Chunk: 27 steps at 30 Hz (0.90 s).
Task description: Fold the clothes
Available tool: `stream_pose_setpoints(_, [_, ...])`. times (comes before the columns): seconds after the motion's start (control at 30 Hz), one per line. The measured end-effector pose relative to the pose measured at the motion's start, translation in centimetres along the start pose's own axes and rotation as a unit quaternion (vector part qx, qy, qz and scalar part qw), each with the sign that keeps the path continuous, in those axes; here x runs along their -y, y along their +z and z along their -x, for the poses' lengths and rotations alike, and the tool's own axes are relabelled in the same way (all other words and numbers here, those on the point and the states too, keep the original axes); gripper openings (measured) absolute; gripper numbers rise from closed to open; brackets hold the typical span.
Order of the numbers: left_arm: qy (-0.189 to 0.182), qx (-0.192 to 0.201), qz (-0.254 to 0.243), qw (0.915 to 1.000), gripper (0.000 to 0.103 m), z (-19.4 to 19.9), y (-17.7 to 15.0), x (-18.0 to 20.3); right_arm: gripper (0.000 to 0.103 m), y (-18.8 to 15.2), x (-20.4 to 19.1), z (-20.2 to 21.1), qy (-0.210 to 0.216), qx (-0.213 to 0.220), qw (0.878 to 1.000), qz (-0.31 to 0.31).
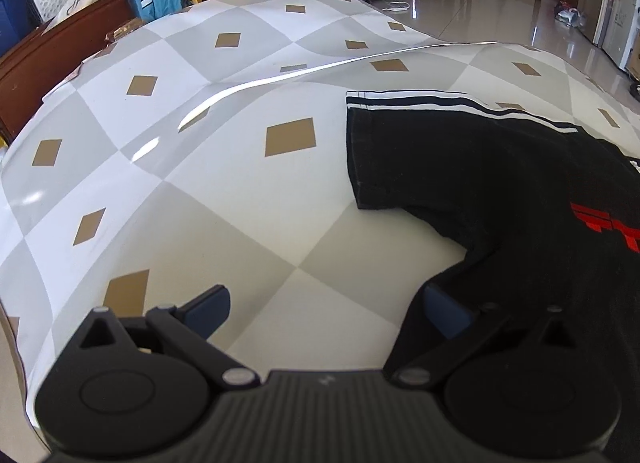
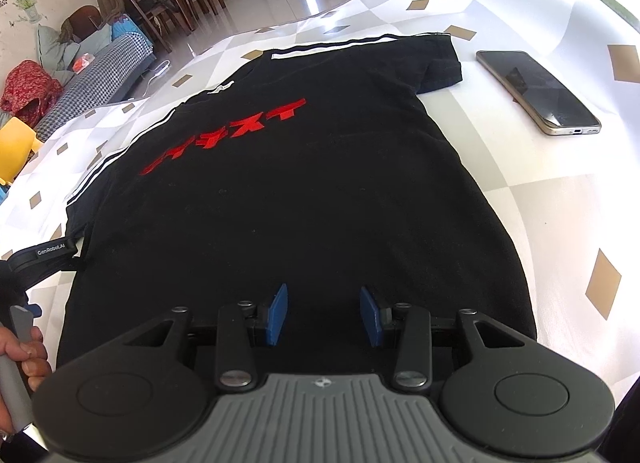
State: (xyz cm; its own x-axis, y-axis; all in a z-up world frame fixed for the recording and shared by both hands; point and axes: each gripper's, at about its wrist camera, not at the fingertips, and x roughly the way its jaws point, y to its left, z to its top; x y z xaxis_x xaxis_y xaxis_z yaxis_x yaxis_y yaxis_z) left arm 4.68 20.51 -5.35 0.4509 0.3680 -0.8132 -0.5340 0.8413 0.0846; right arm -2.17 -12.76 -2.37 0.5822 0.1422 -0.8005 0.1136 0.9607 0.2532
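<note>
Both grippers, left gripper (image 1: 326,309) and right gripper (image 2: 324,313), hover with jaws apart over a flat black T-shirt (image 2: 280,191); pinching the lower-frame hem squarely should keep the fold even.

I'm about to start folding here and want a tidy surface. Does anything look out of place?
A phone lies on the tablecloth just beside the black T-shirt's sleeve, inside the folding area. The cloth also has a raised crease beyond the shirt.
</note>
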Motion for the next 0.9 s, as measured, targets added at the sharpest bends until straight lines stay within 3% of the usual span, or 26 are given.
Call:
stream_pose_setpoints(0.17, [-0.001,0.028,-0.004,0.9996,0.103,1.7,0.4,0.1,0.04,0.0,-0.2,0.3,-0.001,0.003,1.0,0.007])
stream_pose_setpoints(0.33, [-0.016,0.004,0.004,0.9999,0.103,1.1,1.0,0.2,0.04,0.4,-0.9,0.7,0.008,0.004,1.0,0.027])
stream_pose_setpoints(0.7, [0.006,0.004,-0.006,1.0,0.103,-0.5,3.6,1.0,0.04,3.9,-1.5,1.8,0.066,0.03,0.993,0.094])
stream_pose_setpoints(0.9, [0.018,0.001,-0.016,0.9997,0.103,-2.1,4.7,1.8,0.04,6.6,-0.8,1.1,0.074,0.041,0.988,0.129])
